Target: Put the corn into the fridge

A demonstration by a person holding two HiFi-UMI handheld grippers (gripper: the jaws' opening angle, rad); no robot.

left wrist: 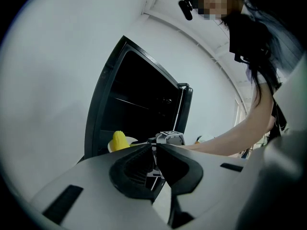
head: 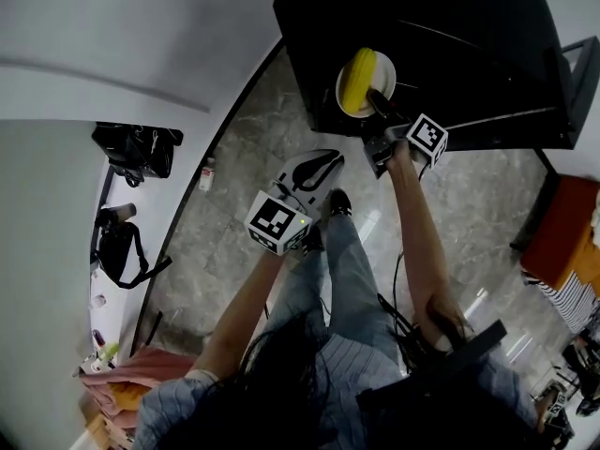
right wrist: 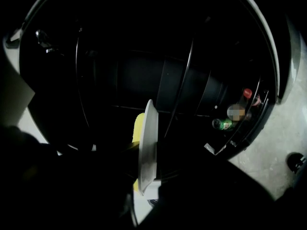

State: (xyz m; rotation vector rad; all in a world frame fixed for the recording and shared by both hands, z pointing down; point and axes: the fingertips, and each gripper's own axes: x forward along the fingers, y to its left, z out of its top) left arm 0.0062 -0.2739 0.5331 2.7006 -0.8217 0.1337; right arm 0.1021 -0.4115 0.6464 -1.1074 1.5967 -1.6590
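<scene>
A yellow corn cob (head: 357,81) lies on a small white plate (head: 384,68) at the mouth of the open black fridge (head: 450,45). My right gripper (head: 380,111) is shut on the plate's near rim. In the right gripper view the plate (right wrist: 147,143) stands edge-on with the corn (right wrist: 137,128) to its left, against the dark fridge interior and its wire shelves. My left gripper (head: 314,169) hangs lower, back from the fridge, shut with nothing in it. In the left gripper view its jaws (left wrist: 156,147) meet; beyond them are the corn (left wrist: 118,140) and the fridge (left wrist: 139,109).
The fridge door (left wrist: 184,109) stands open at the right, with a green bottle (right wrist: 223,124) and a red-capped one (right wrist: 247,93) on its shelf. Black bags (head: 136,148) sit on a white counter at the left. A small bottle (head: 207,174) stands on the marble floor.
</scene>
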